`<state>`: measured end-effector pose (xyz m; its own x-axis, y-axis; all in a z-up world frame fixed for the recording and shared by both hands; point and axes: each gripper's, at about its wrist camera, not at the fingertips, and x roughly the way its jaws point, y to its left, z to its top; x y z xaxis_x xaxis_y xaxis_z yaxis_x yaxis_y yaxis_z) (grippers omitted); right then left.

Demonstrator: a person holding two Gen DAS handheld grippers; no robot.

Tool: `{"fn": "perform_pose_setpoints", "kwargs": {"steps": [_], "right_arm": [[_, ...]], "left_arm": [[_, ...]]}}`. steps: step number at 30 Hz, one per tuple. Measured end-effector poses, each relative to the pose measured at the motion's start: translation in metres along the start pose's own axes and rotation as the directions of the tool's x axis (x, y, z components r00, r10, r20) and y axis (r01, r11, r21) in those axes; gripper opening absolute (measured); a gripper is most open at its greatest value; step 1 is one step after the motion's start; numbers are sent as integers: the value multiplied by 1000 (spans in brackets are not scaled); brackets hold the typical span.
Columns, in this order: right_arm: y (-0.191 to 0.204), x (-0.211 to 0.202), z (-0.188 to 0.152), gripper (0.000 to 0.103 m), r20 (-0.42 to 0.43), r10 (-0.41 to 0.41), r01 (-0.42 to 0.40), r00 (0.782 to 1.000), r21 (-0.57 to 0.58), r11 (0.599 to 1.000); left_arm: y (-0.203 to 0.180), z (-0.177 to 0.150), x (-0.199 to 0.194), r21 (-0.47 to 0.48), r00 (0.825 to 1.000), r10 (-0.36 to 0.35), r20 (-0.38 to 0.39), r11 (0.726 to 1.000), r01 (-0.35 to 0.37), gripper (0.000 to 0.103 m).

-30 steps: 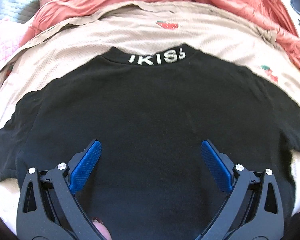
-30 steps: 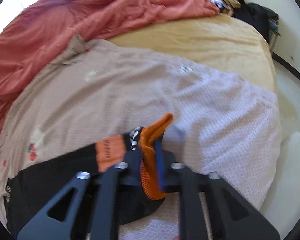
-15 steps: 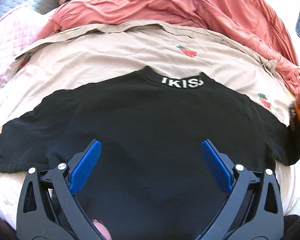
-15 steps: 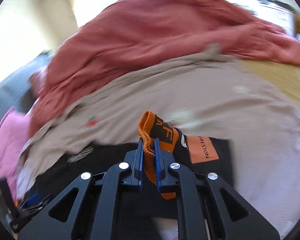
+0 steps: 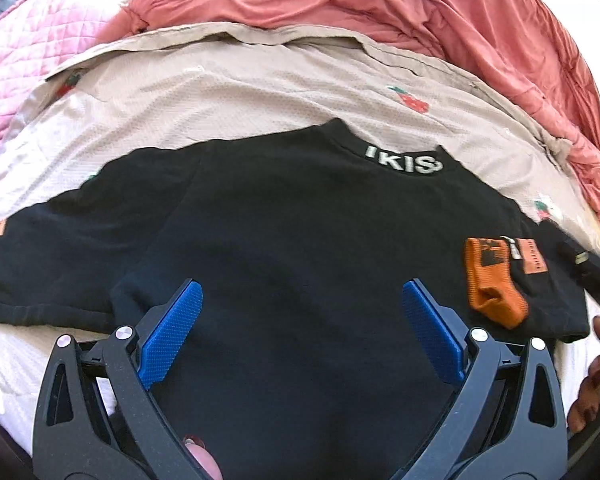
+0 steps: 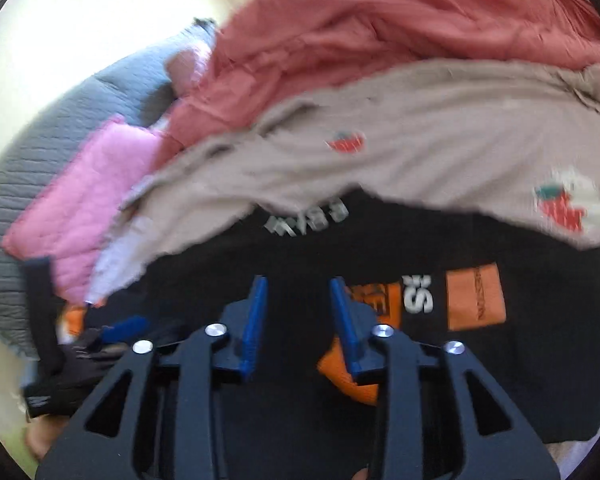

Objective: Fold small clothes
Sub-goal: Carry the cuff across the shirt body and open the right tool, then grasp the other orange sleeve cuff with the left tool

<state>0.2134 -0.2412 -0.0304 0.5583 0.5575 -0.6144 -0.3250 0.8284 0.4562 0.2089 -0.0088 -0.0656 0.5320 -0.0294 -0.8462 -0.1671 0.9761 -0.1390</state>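
Black shirt [image 5: 300, 240] lies flat on the bed, right sleeve [image 5: 496, 276] folded inward at frame right; left tongs [image 5: 300, 332] wide open and right tongs [image 6: 298, 316] part open, both empty; best to grip the outstretched left sleeve [image 5: 60, 264] next and fold it in evenly.

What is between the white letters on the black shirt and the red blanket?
In the left wrist view, a beige sheet with little strawberries lies between the white letters on the black shirt and the red blanket.

Both matte black plastic grippers, left [image 5: 302, 330] and right [image 6: 298, 326], had triangular cut-outs, silver screws and textured blue fingers [image 5: 170, 332]. Dark-polished fingernails showed on the person's hand [image 5: 590, 384].
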Motion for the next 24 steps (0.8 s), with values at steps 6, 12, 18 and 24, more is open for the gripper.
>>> {"fn": "perform_pose_setpoints", "kwargs": {"steps": [6, 12, 18, 24], "right_arm": [[-43, -32, 13, 44, 67, -229, 227, 971, 37, 973], [-92, -42, 10, 44, 35, -327, 315, 944, 188, 930], [-94, -44, 12, 44, 49, -354, 342, 934, 163, 925], [-99, -45, 13, 44, 58, -353, 337, 934, 181, 924]], "left_arm": [[-49, 2, 12, 30, 986, -153, -72, 987, 156, 88], [-97, -4, 59, -89, 915, -314, -252, 950, 301, 56], [-123, -6, 60, -64, 939, -258, -226, 966, 249, 6], [-108, 9, 38, -53, 940, -299, -165, 954, 294, 4]]}}
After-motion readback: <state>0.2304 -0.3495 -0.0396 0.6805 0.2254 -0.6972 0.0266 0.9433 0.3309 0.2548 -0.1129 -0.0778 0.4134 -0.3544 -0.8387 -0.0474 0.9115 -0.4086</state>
